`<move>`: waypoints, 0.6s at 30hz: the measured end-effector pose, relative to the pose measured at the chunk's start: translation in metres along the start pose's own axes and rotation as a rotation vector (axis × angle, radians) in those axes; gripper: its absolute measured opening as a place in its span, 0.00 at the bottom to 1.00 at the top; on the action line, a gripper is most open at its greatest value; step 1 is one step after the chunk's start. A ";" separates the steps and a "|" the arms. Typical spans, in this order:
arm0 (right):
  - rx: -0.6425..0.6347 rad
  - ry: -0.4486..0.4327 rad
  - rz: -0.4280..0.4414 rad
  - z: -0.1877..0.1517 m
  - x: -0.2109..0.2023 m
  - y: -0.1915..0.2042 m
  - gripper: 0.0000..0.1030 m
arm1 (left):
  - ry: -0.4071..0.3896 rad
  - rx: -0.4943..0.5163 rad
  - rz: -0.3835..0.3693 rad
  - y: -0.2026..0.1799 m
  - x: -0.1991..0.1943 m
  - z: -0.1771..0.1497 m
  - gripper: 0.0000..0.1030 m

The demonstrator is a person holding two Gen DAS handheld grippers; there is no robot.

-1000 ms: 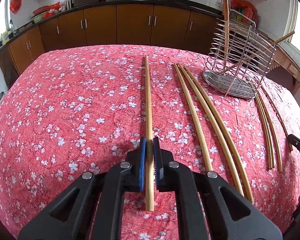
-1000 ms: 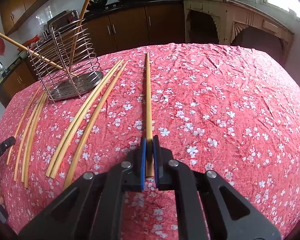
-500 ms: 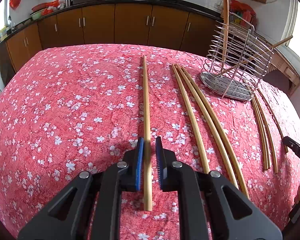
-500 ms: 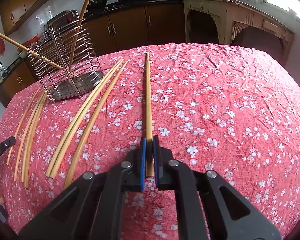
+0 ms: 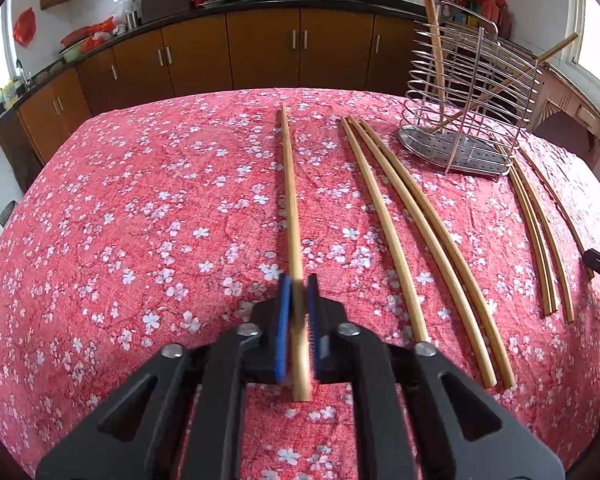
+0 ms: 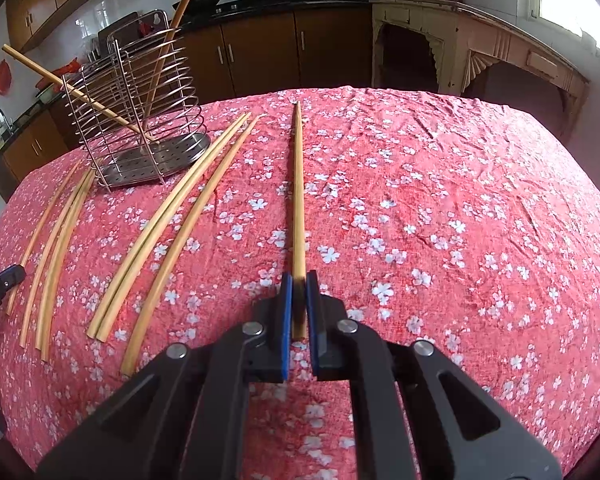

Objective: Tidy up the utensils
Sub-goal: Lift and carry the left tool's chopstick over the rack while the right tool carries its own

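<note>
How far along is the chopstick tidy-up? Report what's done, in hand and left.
Done: two chopsticks already stand in the wire holder. In hand: the left gripper, jaws just closed, is shut on one chopstick; the right gripper is shut on another. Left: two loose groups lie on the tablecloth, so most remains.
</note>
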State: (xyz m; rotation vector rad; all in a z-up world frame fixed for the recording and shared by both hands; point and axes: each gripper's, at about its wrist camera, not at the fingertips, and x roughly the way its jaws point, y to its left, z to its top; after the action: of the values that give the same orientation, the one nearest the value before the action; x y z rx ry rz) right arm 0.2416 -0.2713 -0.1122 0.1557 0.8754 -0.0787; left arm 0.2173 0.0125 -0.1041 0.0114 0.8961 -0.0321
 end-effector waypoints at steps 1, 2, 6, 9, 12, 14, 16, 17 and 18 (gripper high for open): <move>0.008 -0.001 0.008 0.000 -0.001 -0.002 0.08 | 0.001 -0.006 -0.009 0.002 0.000 0.000 0.07; 0.016 -0.003 0.015 0.000 -0.001 -0.003 0.08 | 0.004 -0.005 -0.013 0.004 -0.001 0.000 0.07; 0.034 -0.075 0.033 0.002 -0.020 -0.008 0.08 | -0.015 -0.033 -0.044 0.014 -0.013 0.004 0.07; 0.047 -0.156 0.044 0.009 -0.043 -0.012 0.08 | -0.079 -0.043 -0.064 0.019 -0.034 0.010 0.07; 0.068 -0.244 0.056 0.017 -0.067 -0.017 0.08 | -0.151 -0.057 -0.086 0.024 -0.056 0.019 0.07; 0.078 -0.298 0.060 0.024 -0.081 -0.019 0.08 | -0.195 -0.072 -0.102 0.026 -0.068 0.025 0.07; 0.083 -0.365 0.059 0.030 -0.096 -0.020 0.07 | -0.247 -0.096 -0.124 0.030 -0.083 0.032 0.06; 0.085 -0.391 0.061 0.033 -0.103 -0.022 0.08 | -0.260 -0.102 -0.129 0.029 -0.086 0.035 0.06; 0.090 -0.418 0.067 0.036 -0.109 -0.023 0.08 | -0.284 -0.114 -0.136 0.031 -0.092 0.038 0.06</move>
State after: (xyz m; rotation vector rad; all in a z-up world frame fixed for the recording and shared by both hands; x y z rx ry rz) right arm 0.1962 -0.2996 -0.0081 0.2422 0.4492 -0.0844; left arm 0.1908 0.0449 -0.0085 -0.1574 0.6121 -0.1068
